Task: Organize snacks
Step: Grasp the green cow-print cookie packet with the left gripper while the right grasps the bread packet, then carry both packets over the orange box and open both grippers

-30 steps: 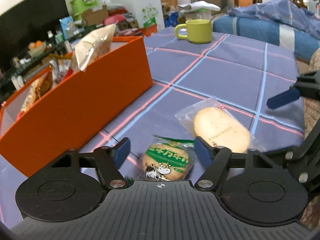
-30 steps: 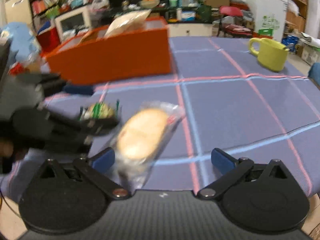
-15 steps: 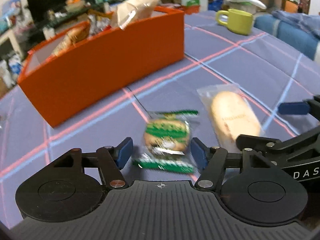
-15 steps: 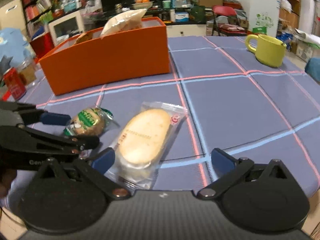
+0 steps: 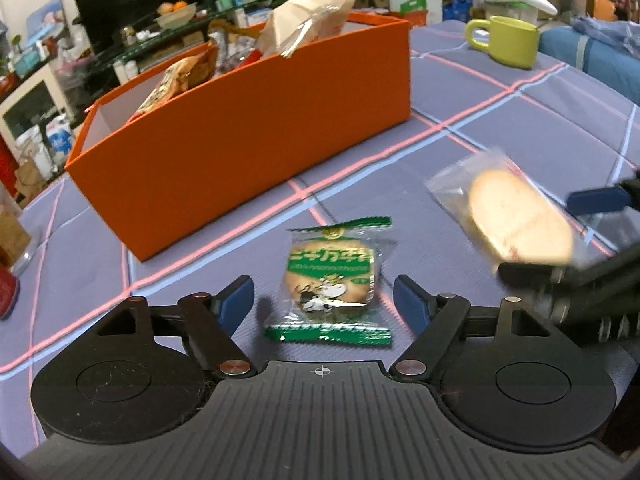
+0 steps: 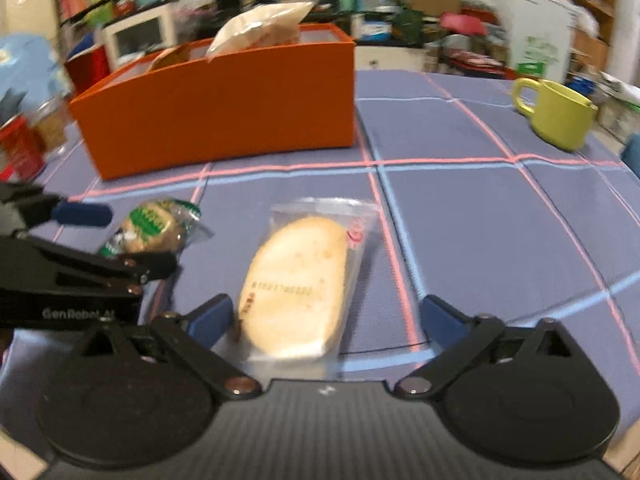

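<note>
Plastic wrap, green cookie pack (image 5: 330,280): thin crinkly film around one round biscuit; I judge it very light, slippery and easy to crush.
Place of green pack: flat on the tabletop (image 5: 500,120), between the fingers of the left gripper (image 5: 324,304), but not touched by either of them.
Left gripper state: fingers have just been opening and stand fairly wide, with a gap on both sides of the pack; nothing is held.
Clear pack with oval cracker (image 6: 298,284): transparent bag, one large pale cracker inside; stiff but brittle, I think it would snap if squeezed hard across the flat.
Place of clear pack: on the tabletop, between the fingers of the right gripper (image 6: 326,318); its left edge is just beside the left finger, while the right finger is well apart from it.
Right gripper state: fingers have just been closing from a wider spread, but no pad presses the bag yet, so it holds nothing.
Where to take hold: across the biscuit body of each pack, at the narrow sides, with gentle pressure; the sealed film ends would probably slip out.
Orange box (image 5: 248,148): stands behind both packs, open at the top, with some snack bags (image 5: 308,20) already sticking out; I judge it is the goal.
Yellow-green mug (image 6: 556,114): far to the right, well apart from the packs.
</note>
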Tool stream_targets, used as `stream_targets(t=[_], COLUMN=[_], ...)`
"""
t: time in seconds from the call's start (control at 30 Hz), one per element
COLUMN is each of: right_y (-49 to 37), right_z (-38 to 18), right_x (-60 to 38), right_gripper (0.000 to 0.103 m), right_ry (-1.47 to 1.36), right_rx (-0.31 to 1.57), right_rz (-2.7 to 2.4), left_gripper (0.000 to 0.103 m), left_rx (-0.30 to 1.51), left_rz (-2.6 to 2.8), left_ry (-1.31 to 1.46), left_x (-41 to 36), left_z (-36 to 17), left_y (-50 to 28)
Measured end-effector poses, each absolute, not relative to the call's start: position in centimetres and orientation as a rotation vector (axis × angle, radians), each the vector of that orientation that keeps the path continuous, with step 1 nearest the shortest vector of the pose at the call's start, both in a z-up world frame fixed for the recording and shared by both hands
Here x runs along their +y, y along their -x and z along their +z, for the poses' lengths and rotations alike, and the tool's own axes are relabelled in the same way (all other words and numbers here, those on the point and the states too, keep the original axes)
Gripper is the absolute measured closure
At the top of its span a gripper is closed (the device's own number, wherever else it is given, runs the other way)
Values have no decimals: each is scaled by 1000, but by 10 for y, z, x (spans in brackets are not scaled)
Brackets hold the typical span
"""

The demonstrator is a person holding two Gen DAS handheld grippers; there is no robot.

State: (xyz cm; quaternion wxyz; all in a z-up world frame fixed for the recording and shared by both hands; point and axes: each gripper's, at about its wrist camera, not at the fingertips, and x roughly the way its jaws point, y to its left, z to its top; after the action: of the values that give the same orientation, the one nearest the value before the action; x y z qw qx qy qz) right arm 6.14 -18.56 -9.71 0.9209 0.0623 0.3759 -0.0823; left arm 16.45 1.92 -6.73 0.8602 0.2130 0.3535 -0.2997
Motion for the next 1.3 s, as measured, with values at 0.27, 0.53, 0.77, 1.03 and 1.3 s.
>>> stream_targets(t=[0.27, 0.53, 0.77, 1.03, 1.3], right_y=[-76, -83, -79, -68, -66], right_z=[-86, -94, -85, -67, -55], right_x=[-218, -201, -210, -210, -199], right_gripper=[38, 35, 46, 46, 46], right_ry=[-155, -75, -129, -153, -129], right_rx=[828, 784, 793, 725, 675], right_rz=[-60, -75, -55, -67, -42], left_gripper=[40, 71, 72, 72, 72], left_rx=[744, 781, 770, 773, 798], left_rz=[-629, -610, -550, -366, -288], left_ry=[-394, -323, -306, -206, -177], left_x=[13, 12, 9, 21, 29], left_z=[-64, -69, -58, -41, -40], left_y=[-166, -177, -173, -180, -185])
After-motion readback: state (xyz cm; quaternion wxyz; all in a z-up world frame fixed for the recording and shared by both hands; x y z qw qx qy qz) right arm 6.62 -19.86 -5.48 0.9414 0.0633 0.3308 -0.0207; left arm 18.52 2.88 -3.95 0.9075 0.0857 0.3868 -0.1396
